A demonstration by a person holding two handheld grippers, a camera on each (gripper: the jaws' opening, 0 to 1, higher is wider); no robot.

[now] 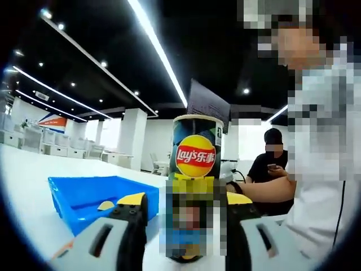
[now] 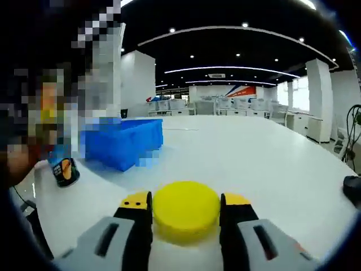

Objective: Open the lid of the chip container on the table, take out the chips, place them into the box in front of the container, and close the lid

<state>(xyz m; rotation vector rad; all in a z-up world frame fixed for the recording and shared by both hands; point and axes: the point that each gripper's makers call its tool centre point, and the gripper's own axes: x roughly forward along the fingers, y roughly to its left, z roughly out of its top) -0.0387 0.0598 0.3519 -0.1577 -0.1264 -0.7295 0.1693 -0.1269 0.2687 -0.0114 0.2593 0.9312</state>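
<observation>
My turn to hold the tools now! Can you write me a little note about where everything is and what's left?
Left tool: closed around the Lay's chip can, standing upright on the white table.
Right tool: holding the yellow lid, already off the can.
Blue box: beside the can, with what looks like one chip inside.
Done: lid off.
Left: move the chips into the box, put the lid back on.

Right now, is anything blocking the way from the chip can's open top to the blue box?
Nothing visible. The chip can stands upright between the left gripper's fingers, lid off. The blue box sits beside it. The yellow lid is in the right gripper.
</observation>
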